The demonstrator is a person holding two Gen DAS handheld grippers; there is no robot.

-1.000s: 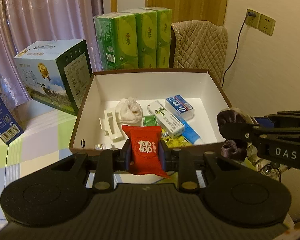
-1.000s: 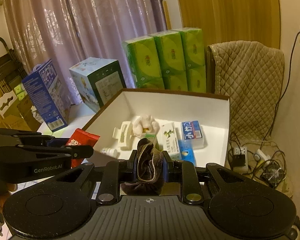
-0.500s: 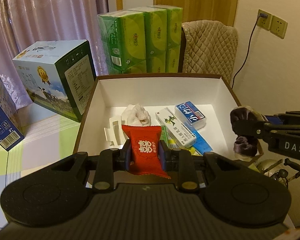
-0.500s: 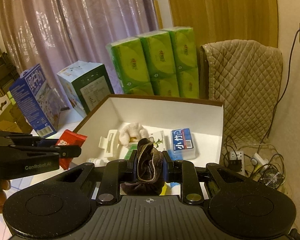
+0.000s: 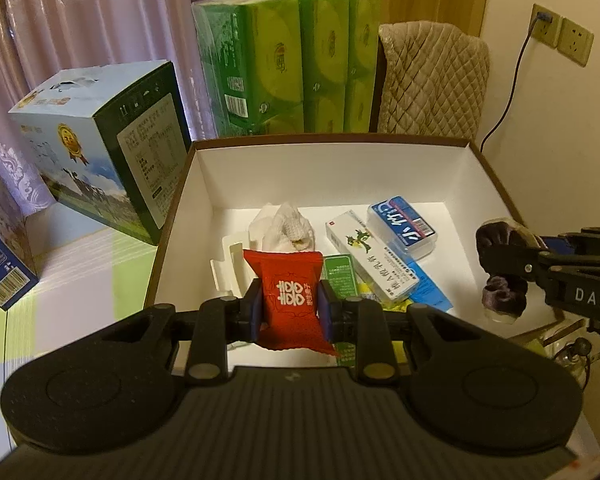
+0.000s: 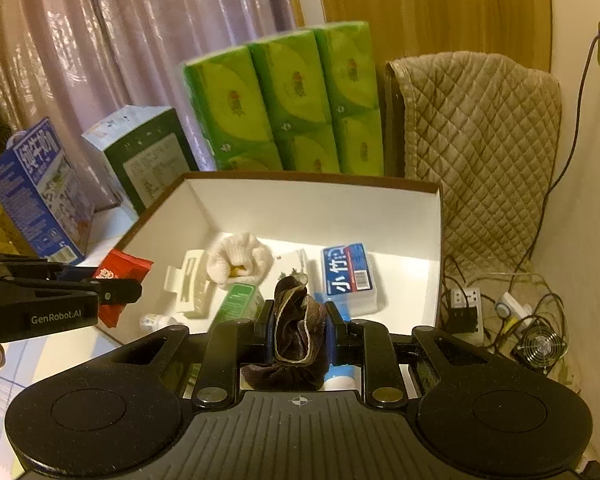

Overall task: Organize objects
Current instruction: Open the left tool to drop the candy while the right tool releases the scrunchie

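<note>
My left gripper [image 5: 290,304] is shut on a red snack packet [image 5: 290,292] with white characters, held over the near edge of the brown box [image 5: 332,141] with a white inside. My right gripper [image 6: 299,330] is shut on a dark purple scrunchie [image 6: 300,332], also over the box's near edge. From the left wrist view the right gripper [image 5: 500,258] and scrunchie [image 5: 504,300] hang over the box's right side. The right wrist view shows the left gripper [image 6: 120,290] and red packet [image 6: 120,270] at the box's left edge.
Inside the box lie a white cloth [image 5: 284,228], a white plastic piece [image 5: 230,264], a white medicine box [image 5: 370,260], a blue tissue pack [image 5: 404,220] and a green packet [image 5: 340,276]. Green tissue packs [image 5: 288,64], a milk carton box [image 5: 100,148] and a quilted chair [image 6: 476,136] stand behind. Cables [image 6: 512,312] lie right.
Both grippers have moved forward and risen over the box, each still holding its object. The box interior now fills more of both views.
</note>
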